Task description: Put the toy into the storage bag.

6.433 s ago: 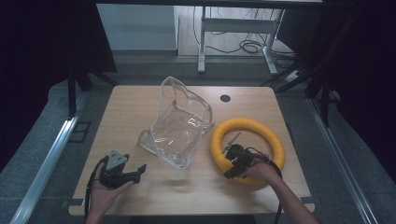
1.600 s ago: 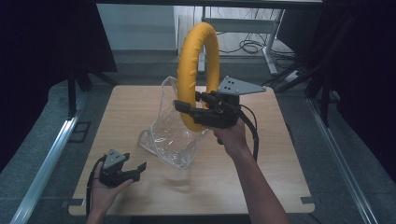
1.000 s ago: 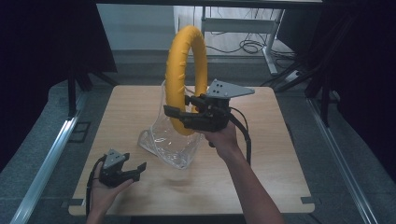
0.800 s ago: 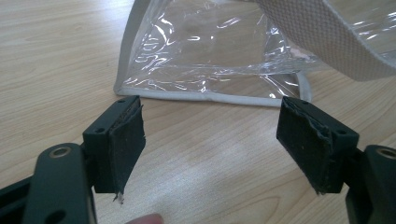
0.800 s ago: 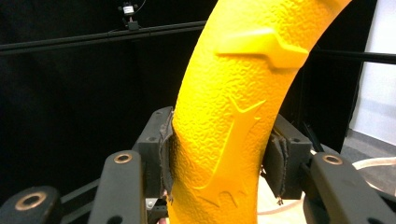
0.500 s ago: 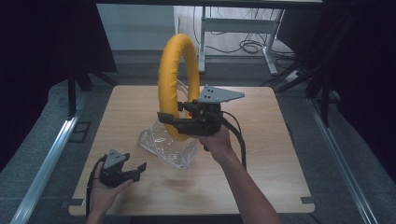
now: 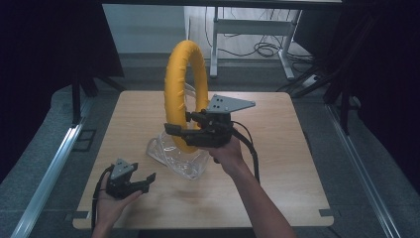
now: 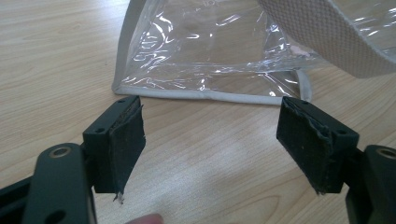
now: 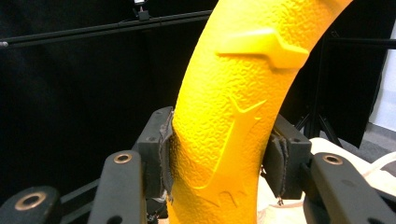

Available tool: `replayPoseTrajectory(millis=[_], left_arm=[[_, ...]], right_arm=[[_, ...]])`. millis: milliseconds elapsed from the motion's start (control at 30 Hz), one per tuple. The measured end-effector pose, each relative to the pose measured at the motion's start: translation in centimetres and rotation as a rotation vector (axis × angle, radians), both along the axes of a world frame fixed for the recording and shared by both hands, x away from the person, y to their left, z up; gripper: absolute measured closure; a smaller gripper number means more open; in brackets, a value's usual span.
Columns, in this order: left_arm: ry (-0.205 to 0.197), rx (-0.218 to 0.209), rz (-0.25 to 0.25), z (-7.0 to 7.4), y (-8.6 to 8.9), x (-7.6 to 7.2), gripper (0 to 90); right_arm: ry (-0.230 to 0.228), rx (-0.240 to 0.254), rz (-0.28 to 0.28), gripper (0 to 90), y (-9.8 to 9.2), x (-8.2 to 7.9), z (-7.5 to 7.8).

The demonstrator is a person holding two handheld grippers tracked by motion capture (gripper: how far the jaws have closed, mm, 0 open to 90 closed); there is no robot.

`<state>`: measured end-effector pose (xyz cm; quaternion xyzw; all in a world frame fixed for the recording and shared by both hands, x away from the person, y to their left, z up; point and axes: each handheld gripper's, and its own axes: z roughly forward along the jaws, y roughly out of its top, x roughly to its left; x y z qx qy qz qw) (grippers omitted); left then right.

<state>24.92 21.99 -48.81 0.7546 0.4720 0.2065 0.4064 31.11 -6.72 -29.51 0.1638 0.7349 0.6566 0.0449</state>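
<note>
- Bench [image 7: 297, 163] of pale wood carries the work, with a person's forearms coming in from the near edge in the high view.
- Left tool [image 7: 132, 182] sits low at the near left part of the bench, held in the left hand [image 7: 111, 206]; its jaws stand spread wide with nothing between them, and in the left gripper view the pads [image 8: 123, 140] hang just above bare wood.
- Clear plastic bag [image 7: 178, 156] stands on the bench just beyond the left tool, its grey-trimmed bottom edge [image 8: 205, 95] lying flat on the wood a little ahead of the open jaws.
- Yellow ring [image 7: 181, 89] stands upright in the air above the bag, its lower arc just over the bag's mouth.
- Right tool [image 7: 185, 133], held in the right hand [image 7: 225, 153] at mid-bench, pinches the ring's lower part; the right gripper view shows both pads pressed against the textured yellow surface [image 9: 224, 121].
</note>
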Motion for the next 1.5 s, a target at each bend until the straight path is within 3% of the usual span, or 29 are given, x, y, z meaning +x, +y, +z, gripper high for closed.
replayPoseTrajectory(millis=[333,767,1500], left_arm=[[0.005,0.003,-0.002,0.0,-0.1,0.0,23.5],[0.009,0.006,-0.005,-0.2,-0.2,0.0,23.5],[0.01,0.008,-0.011,-0.3,-0.3,0.1,23.5]], right_arm=[[0.004,-0.002,0.023,49.6,0.5,-0.3,-0.4],[0.043,-0.007,0.038,49.5,0.8,0.0,-1.8],[0.129,-0.034,0.043,49.5,1.2,1.4,-5.6]])
